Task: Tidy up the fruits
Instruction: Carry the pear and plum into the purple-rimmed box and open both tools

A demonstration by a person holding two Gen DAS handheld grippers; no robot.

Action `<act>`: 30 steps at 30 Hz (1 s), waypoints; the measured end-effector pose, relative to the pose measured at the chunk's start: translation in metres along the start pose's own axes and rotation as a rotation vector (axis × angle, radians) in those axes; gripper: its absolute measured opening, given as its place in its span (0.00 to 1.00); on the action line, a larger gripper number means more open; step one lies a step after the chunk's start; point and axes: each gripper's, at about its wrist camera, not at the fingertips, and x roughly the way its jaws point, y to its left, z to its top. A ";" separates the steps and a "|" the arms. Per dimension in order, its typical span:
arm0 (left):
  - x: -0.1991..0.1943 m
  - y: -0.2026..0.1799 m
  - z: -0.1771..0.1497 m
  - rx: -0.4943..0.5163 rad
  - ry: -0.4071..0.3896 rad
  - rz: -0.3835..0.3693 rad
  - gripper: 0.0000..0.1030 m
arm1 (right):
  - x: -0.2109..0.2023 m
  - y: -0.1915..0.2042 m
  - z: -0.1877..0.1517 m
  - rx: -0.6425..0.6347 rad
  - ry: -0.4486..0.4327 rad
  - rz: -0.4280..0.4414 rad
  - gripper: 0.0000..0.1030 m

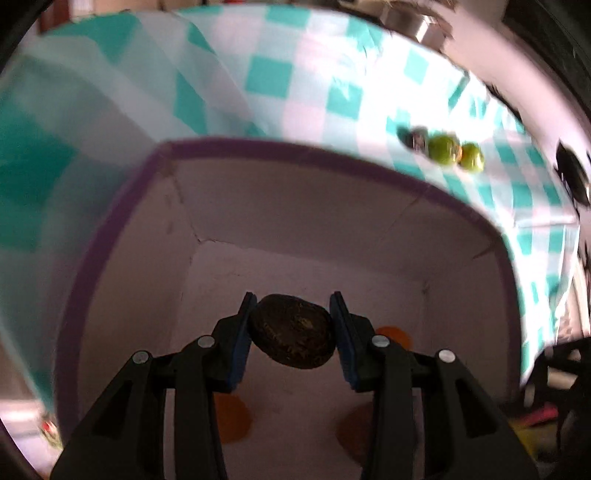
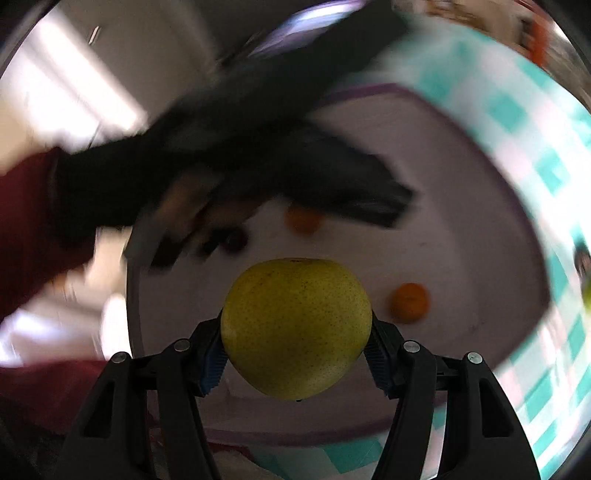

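My left gripper (image 1: 293, 328) is shut on a dark brown, rough-skinned fruit (image 1: 293, 334) and hangs over a white box with a purple rim (image 1: 295, 146). Orange fruits (image 1: 232, 417) lie on the box floor below it. My right gripper (image 2: 295, 350) is shut on a large yellow-green pear (image 2: 297, 326), also above the same box (image 2: 461, 206), where two orange fruits (image 2: 410, 302) rest. The left gripper, blurred and dark (image 2: 277, 177), crosses the right wrist view with a person's dark red sleeve (image 2: 26, 206) behind it.
The box stands on a teal and white checked tablecloth (image 1: 266, 77). Two green fruits (image 1: 445, 147) and a dark one (image 1: 417, 138) lie on the cloth beyond the box at the right. A metal pot (image 1: 413, 22) stands at the table's far edge.
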 end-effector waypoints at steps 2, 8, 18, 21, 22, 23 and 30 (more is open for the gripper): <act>0.014 0.001 0.001 0.042 0.051 -0.010 0.40 | 0.017 0.019 0.003 -0.083 0.069 -0.014 0.60; 0.040 0.008 -0.002 0.061 0.138 -0.020 0.40 | 0.070 0.064 0.004 -0.288 0.283 -0.062 0.60; 0.055 0.003 -0.011 0.076 0.189 0.022 0.56 | 0.110 0.085 -0.011 -0.404 0.453 -0.184 0.60; 0.054 0.001 -0.011 0.089 0.185 0.053 0.69 | 0.109 0.086 -0.014 -0.400 0.455 -0.211 0.62; 0.052 0.001 -0.012 0.092 0.179 0.066 0.72 | 0.108 0.087 -0.013 -0.399 0.439 -0.211 0.64; 0.049 0.002 -0.011 0.088 0.169 0.081 0.74 | 0.103 0.089 -0.013 -0.401 0.413 -0.218 0.67; 0.016 0.009 -0.007 0.035 0.078 0.144 0.78 | 0.052 0.084 -0.022 -0.319 0.206 -0.166 0.70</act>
